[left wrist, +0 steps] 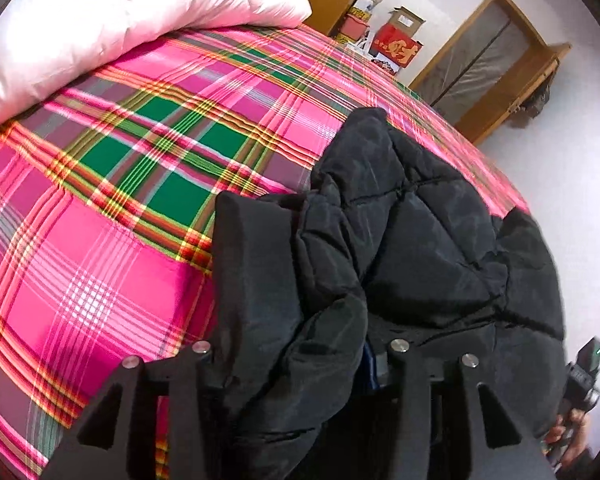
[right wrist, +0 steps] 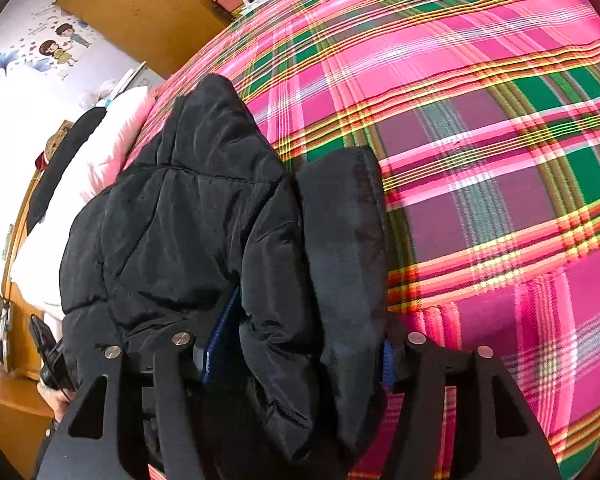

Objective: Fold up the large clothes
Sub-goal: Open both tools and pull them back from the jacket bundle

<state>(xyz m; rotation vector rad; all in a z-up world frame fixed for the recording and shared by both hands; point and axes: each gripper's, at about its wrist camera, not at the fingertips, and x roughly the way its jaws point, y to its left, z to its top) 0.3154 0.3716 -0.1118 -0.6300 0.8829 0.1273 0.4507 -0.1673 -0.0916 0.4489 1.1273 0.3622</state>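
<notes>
A: Where is the garment?

B: The black puffer jacket (left wrist: pixel 412 240) lies bunched on the bed, on a plaid bedspread (left wrist: pixel 100 240) of pink, green and yellow woven stripes. Its shell is smooth, faintly shiny fabric, quilted into soft padded panels with stitched seams.

A: And the left claw (left wrist: pixel 300 344)?

B: A thick fold of jacket sits between its black fingers. They stand parted around it; I cannot tell whether the pads press on the cloth.

A: The right claw (right wrist: pixel 296 344)?

B: Much the same. A puffy roll and a flatter, matte flap with a rounded end hang between its fingers. Ribbed blue pads (right wrist: pixel 387 364) show on the inner faces, apart from each other. Whether they pinch the fabric I cannot tell.

A: Anything else on the bed?

B: A plump pale pink pillow (left wrist: pixel 120 20) with a silky sheen, at the far end. Behind it, a wooden wardrobe (left wrist: pixel 496 60) with glazed doors.
</notes>
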